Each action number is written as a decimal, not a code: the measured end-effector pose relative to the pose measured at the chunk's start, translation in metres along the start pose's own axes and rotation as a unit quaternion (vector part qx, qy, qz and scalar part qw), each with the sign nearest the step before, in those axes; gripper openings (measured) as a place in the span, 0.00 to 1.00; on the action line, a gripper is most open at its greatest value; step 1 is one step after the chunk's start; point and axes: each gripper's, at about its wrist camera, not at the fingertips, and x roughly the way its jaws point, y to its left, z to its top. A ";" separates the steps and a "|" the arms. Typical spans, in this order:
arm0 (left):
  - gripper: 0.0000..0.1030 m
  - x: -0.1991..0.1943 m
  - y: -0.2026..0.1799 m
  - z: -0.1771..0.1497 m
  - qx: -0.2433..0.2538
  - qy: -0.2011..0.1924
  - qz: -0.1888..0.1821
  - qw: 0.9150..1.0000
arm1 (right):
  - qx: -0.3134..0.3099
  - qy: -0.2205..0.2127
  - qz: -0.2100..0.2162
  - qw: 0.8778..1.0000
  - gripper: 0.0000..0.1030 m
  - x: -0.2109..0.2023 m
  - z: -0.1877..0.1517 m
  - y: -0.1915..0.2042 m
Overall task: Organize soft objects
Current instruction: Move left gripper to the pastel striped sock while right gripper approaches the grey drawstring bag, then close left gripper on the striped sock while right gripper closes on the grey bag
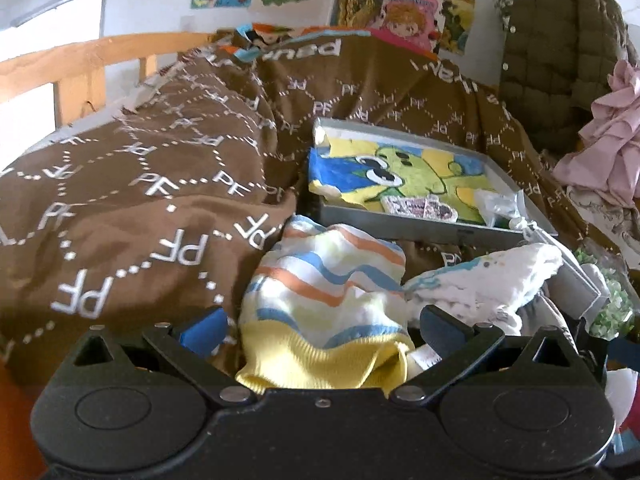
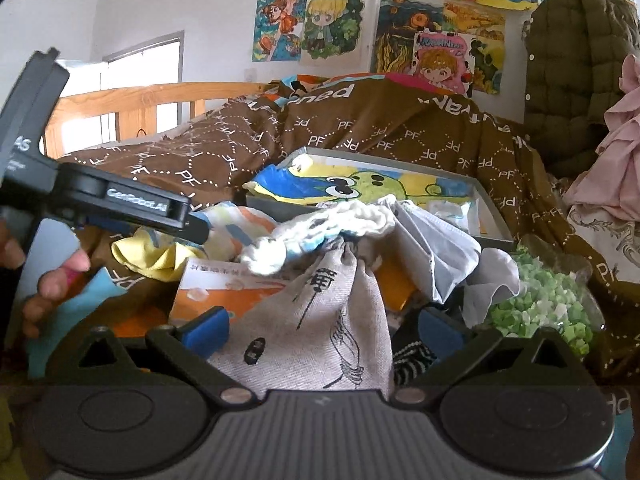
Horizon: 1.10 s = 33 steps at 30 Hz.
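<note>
Striped sock [image 1: 320, 304] sat closest of all, its yellow ribbed cuff bunched right between the spread blue-padded fingers of the left gripper [image 1: 320, 328], which stood wide open around it and had not clamped, so this looked like a lining-up for a pinch rather than a carry. Over in the right wrist view, the right gripper [image 2: 322, 330] was open too, straddling a beige drawstring pouch [image 2: 320, 320] printed with ink line drawings, its gathered neck pointing away toward the tray. Behind both, a shallow grey tray [image 1: 440, 232] rested on the brown PF-patterned blanket [image 1: 140, 184] and already held a folded cartoon cloth [image 1: 400, 172] laid flat, probably the spot where the soft things were meant to end up. A white crumpled cloth [image 2: 320, 228] lay draped over the pouch's neck, just beside the tray's near wall. Both tools seemed placed low and centred so each could close on fabric.
</note>
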 end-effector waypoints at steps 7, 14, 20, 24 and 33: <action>0.99 0.023 -0.001 0.008 0.001 0.047 -0.023 0.999 | 0.013 0.002 0.016 1.000 1.00 0.011 0.001 0.002; 0.92 0.044 0.010 0.009 -0.039 0.084 -0.009 0.996 | 0.059 0.013 0.042 0.997 0.93 0.020 0.005 -0.005; 0.88 0.047 0.013 0.007 -0.046 0.087 -0.010 0.995 | 0.073 0.019 0.044 0.996 0.83 0.020 0.006 -0.011; 0.78 0.046 0.013 0.004 -0.041 0.085 0.003 0.996 | 0.074 0.019 0.047 0.996 0.80 0.020 0.006 -0.011; 0.48 0.042 0.013 0.002 -0.040 0.075 0.000 0.996 | 0.088 0.024 0.057 0.994 0.70 0.020 0.008 -0.013</action>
